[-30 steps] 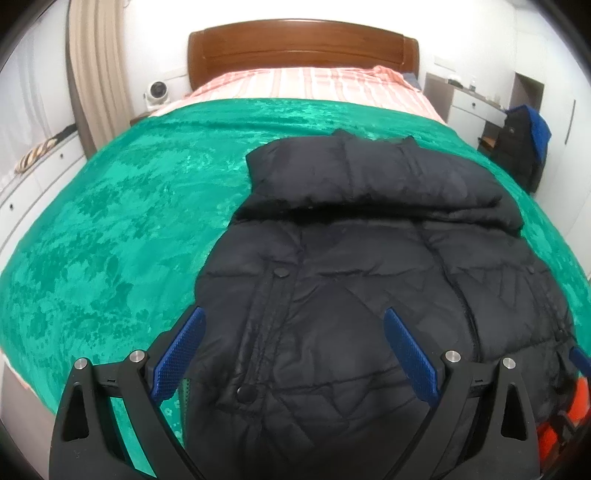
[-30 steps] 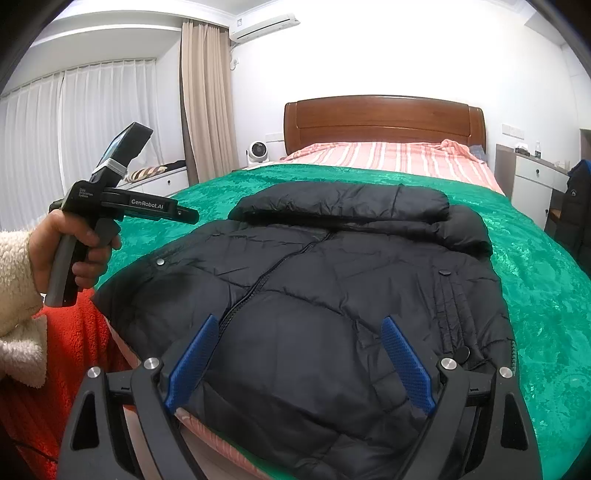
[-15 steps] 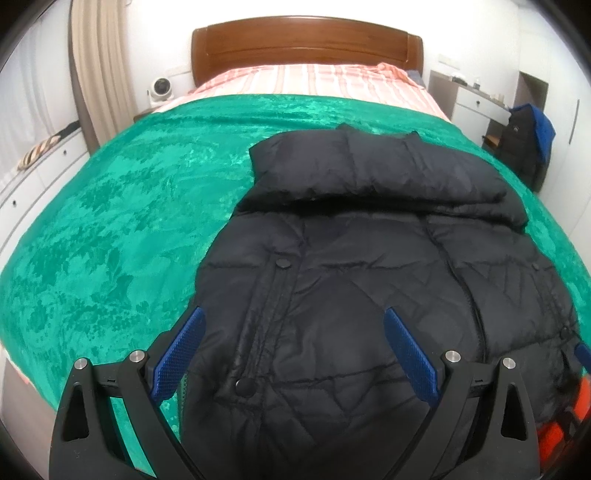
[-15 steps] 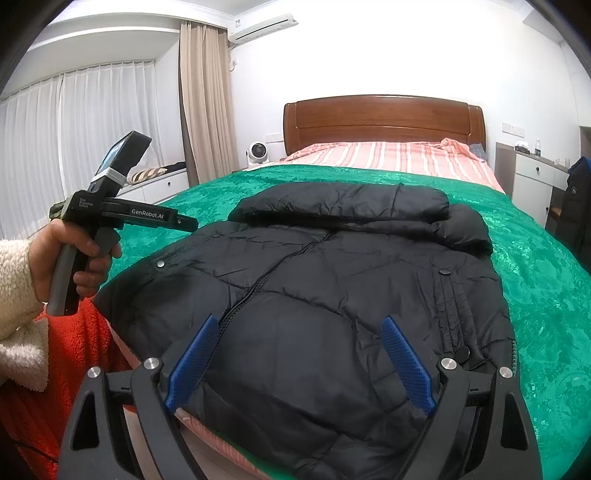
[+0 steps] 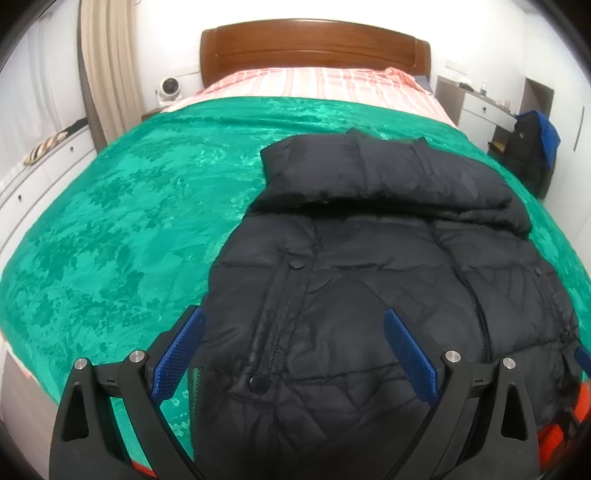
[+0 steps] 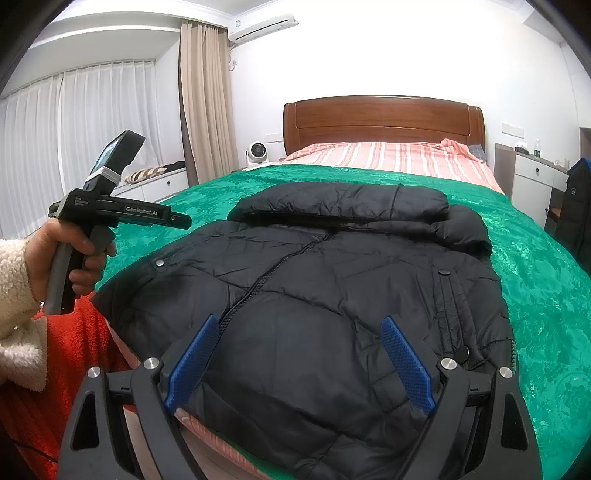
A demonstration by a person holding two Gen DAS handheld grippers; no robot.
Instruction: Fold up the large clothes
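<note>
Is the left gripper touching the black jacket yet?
Apart. The right wrist view shows the left gripper held in the air, clear of the black jacket.

Walls: plain white, with an air conditioner (image 6: 263, 26) mounted high.
Window: sheer white curtains (image 6: 74, 133) glowed with daylight; a beige drape (image 6: 207, 99) hung beside them.
Bed: wooden headboard (image 6: 384, 118), green bedspread (image 5: 122, 221), striped pink sheet (image 6: 391, 155) at the head.
Furniture: white drawer unit (image 6: 535, 177) by the bed's right edge; small white fan (image 6: 256, 151) near the headboard.
</note>
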